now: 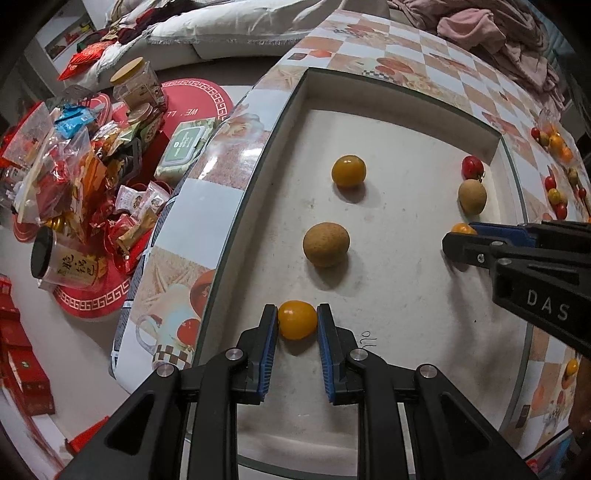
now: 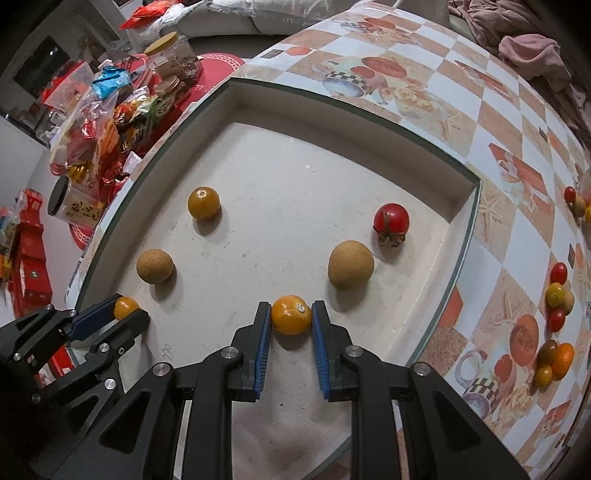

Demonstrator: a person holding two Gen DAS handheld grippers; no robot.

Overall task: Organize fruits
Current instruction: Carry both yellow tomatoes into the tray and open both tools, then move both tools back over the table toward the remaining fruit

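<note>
A white tray (image 1: 388, 314) sits on the patterned table. My left gripper (image 1: 296, 320) is shut on a yellow tomato (image 1: 297, 319) at the tray's near left. My right gripper (image 2: 291, 314) is shut on an orange-yellow tomato (image 2: 291, 314) at the tray's near middle; it also shows in the left wrist view (image 1: 456, 242). On the tray lie another yellow tomato (image 2: 203, 202), two brown round fruits (image 2: 154, 266) (image 2: 351, 264) and a red tomato (image 2: 390, 218).
More small tomatoes (image 2: 556, 295) lie loose on the table (image 2: 498, 177) right of the tray. Snack bags and jars (image 1: 74, 177) crowd a red stand left of the table. Pink clothes (image 1: 491, 33) lie at the back right.
</note>
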